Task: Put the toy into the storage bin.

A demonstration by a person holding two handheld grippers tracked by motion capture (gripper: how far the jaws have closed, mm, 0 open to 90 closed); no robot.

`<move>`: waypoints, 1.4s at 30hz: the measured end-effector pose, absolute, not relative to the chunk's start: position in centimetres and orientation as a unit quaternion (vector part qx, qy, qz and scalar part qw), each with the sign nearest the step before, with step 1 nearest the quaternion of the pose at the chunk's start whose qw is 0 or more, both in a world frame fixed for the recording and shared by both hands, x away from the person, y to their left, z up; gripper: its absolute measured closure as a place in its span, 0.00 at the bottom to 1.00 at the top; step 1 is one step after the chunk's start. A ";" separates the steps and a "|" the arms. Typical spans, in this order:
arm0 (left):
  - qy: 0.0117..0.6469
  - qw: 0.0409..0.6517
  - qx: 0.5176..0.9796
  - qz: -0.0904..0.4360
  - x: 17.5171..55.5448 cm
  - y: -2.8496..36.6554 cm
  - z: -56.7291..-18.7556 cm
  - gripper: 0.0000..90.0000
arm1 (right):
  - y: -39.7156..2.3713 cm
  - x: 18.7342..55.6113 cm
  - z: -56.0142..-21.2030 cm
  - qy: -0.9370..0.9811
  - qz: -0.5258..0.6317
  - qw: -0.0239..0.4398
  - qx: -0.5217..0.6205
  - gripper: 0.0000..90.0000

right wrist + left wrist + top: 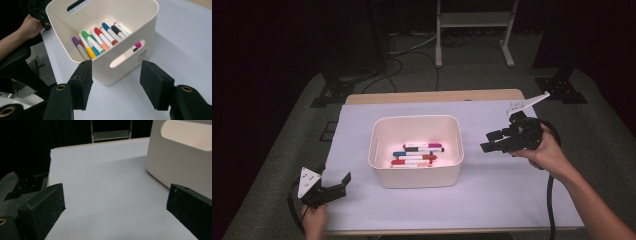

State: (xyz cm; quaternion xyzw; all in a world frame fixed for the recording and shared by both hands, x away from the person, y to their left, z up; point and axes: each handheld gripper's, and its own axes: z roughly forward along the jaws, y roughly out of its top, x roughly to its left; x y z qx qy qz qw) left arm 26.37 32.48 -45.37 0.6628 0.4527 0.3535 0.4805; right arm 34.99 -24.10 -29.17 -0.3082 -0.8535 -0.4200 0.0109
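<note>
A cream plastic bin with cut-out handles (pixel 416 172) stands in the middle of the white-covered table (pixel 492 200), well in from every edge, with bare sheet all round it. Coloured felt-tip markers (pixel 100 40) lie side by side on its floor; in the high view glare makes them hard to tell apart, and the bin's near wall cuts off some ends. The left gripper (pixel 328 189) sits at the table's near left corner, jaws wide apart, nothing between them. The right gripper (pixel 493 141) hovers off the bin's right side, jaws apart and empty, pointed at the bin's handle slot.
</note>
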 end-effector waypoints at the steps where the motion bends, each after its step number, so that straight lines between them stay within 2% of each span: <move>1: 0.453 0.480 0.663 0.354 26.4 32.5 -45.4 0.01 | -24.1 35.0 -29.2 -0.853 -0.420 0.011 -0.308 0.47; 27: 0.451 0.478 0.665 0.354 26.4 32.4 -45.4 0.01 | -29.4 33.7 -35.0 -0.826 -0.413 0.016 -0.383 0.44; 42: 0.449 0.477 0.666 0.356 26.3 32.4 -45.4 0.01 | -31.9 32.3 -38.7 -0.807 -0.415 0.003 -0.421 0.42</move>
